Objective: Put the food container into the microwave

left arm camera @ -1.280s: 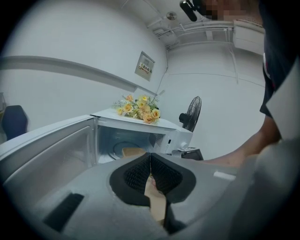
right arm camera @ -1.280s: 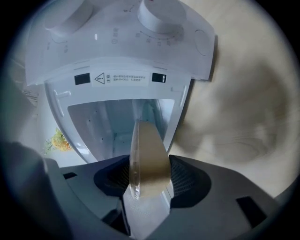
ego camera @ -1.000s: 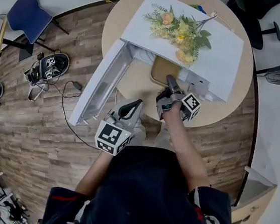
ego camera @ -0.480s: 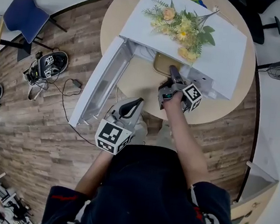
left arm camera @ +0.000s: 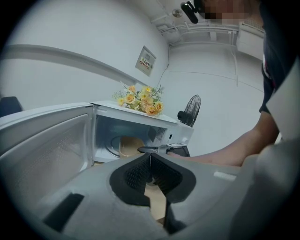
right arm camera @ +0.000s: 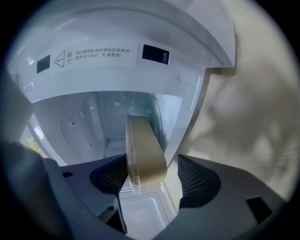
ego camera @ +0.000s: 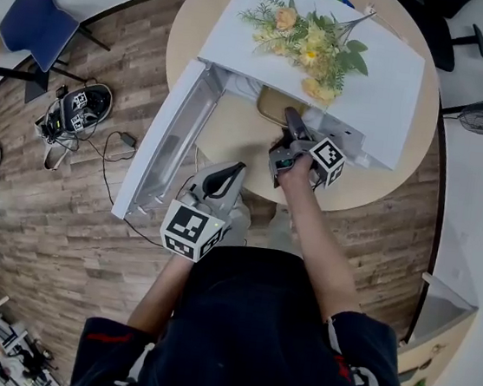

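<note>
Closest to me, my left gripper hangs in front of the microwave, off to the door side and apart from it. Its jaws are pressed together with nothing between them. It points slightly downward toward the open cavity.

A little farther out, my right gripper reaches into the mouth of the microwave. Its jaws have just been opening and now stand wide apart. The food container is between them, but the pads do not press on it. The far pad is clearly off it, while the container's clear rim lies right against the near pad. Whether it actually touches I cannot tell from the right gripper view.

The container is a tan, shallow tub with a clear lid. It is just inside the front opening of the microwave's cavity, and in the left gripper view it looks set down on the round plate there.

The microwave's door swings wide open to the left of the cavity, out past the edge of the round table that carries the microwave. On top of the microwave lies a bunch of yellow and peach flowers.

Beyond the microwave's right side stands a black fan. Well away from its door side, a blue chair stands on the wooden floor.
</note>
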Demonstrator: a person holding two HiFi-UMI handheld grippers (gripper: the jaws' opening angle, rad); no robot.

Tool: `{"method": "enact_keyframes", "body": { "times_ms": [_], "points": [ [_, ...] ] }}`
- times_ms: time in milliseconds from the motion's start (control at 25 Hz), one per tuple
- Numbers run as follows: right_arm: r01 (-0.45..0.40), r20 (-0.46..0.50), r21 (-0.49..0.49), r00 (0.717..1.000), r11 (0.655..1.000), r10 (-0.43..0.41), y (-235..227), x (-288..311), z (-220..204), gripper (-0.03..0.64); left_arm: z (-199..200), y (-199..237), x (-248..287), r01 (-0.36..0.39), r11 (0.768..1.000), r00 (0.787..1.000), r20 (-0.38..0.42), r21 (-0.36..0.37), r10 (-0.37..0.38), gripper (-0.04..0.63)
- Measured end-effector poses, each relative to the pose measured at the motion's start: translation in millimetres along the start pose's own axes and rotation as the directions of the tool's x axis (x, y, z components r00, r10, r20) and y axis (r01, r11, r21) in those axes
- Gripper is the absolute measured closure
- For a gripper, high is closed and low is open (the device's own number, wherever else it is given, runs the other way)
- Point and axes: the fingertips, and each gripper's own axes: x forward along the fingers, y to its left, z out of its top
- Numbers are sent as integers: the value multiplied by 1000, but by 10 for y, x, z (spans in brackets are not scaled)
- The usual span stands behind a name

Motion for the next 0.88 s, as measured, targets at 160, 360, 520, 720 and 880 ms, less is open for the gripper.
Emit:
{"method": "enact_keyframes", "body": {
  "times_ms": [160, 360, 520, 720, 880],
  "points": [
    [-10, -44, -59, 999, 998, 7, 19, -73, -84, 328, 2, -19, 33, 1, 1000, 1000, 2, -9, 0, 577],
    [-5, -91, -143, 996, 990, -8, 61, -218, -147, 328, 15, -68, 73, 8, 1000, 1000, 12, -30, -8, 577],
    [-16, -147, -232, 989, 972, -19, 140, -349, -202, 330, 51, -87, 98, 6, 1000, 1000, 21, -29, -5, 577],
    [-26, -191, -349, 981, 937, -44, 195, -486, -251, 340, 67, -98, 86, 1, 1000, 1000, 27, -25, 0, 577],
    [3, -203, -583, 968, 813, -149, 177, -521, -297, 481, 71, -74, 92, -9, 1000, 1000, 28, -23, 9, 577]
  ]
}}
